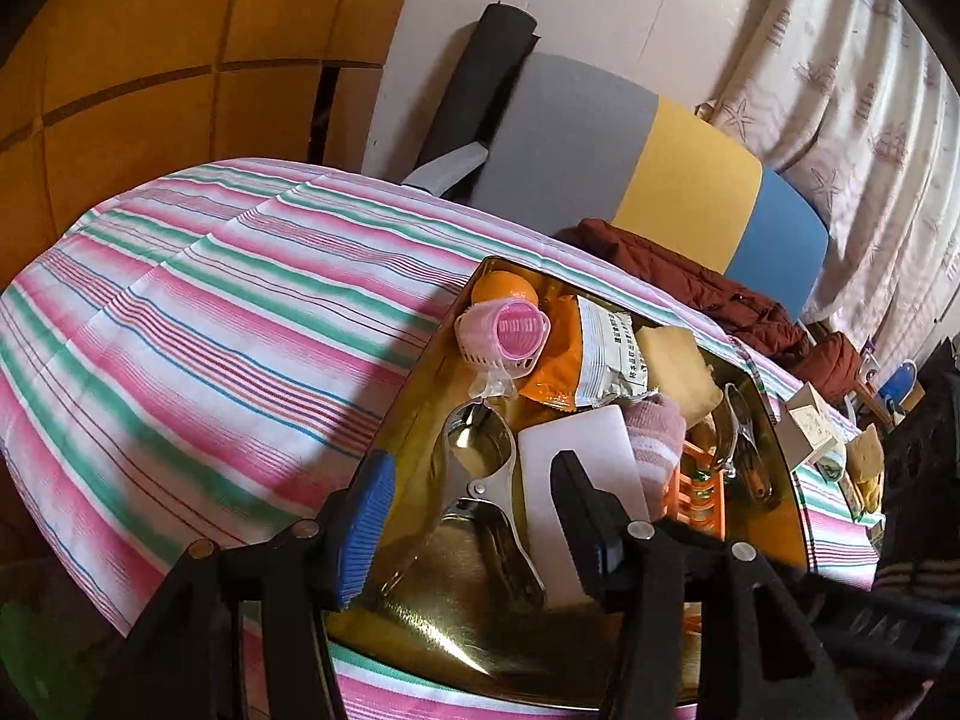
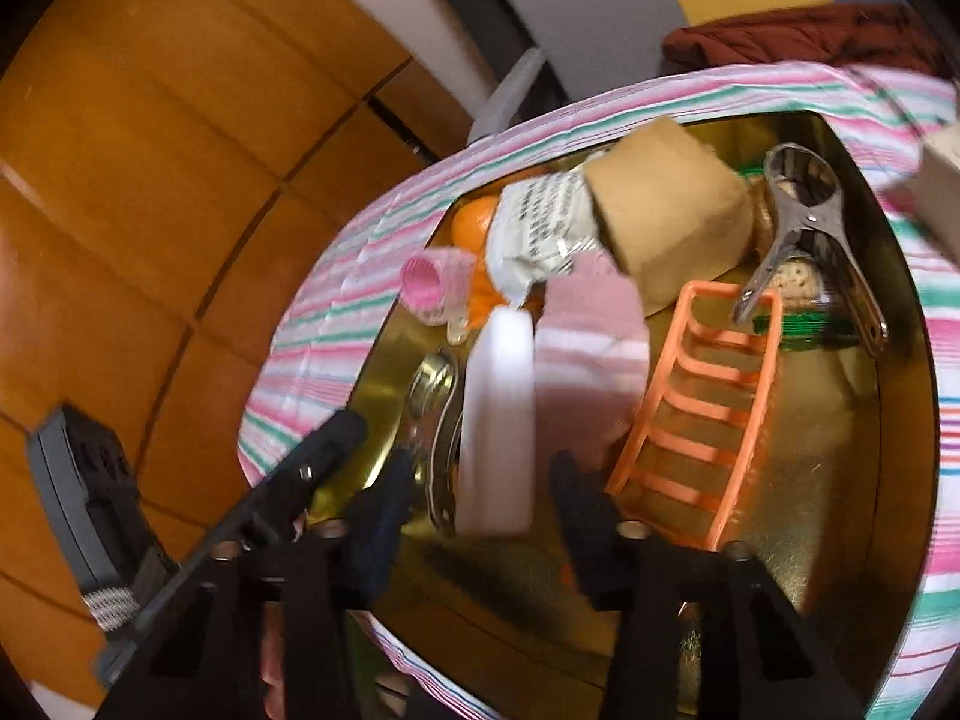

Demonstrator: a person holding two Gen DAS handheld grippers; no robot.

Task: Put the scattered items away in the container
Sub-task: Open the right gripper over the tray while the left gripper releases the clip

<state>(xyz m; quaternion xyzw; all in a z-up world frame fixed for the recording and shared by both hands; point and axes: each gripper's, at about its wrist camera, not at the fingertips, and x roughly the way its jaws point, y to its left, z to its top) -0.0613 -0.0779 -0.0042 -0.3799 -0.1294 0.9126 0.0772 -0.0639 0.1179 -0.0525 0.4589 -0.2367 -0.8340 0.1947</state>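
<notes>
A gold tin tray sits on the striped cloth and holds an orange, a pink hair roller, a snack packet, a tan block, a pink sock, a white block, metal clips and an orange plastic rack. My left gripper stands open over the tray's near left corner, nothing pinched. My right gripper hangs over the same tray. The white block stands on edge between its fingers with a gap on each side.
Striped cloth covers the table left of the tray. A small box and a yellow sponge lie on the cloth to the tray's right. Behind are a grey, yellow and blue chair back, a dark red jacket and wooden panels.
</notes>
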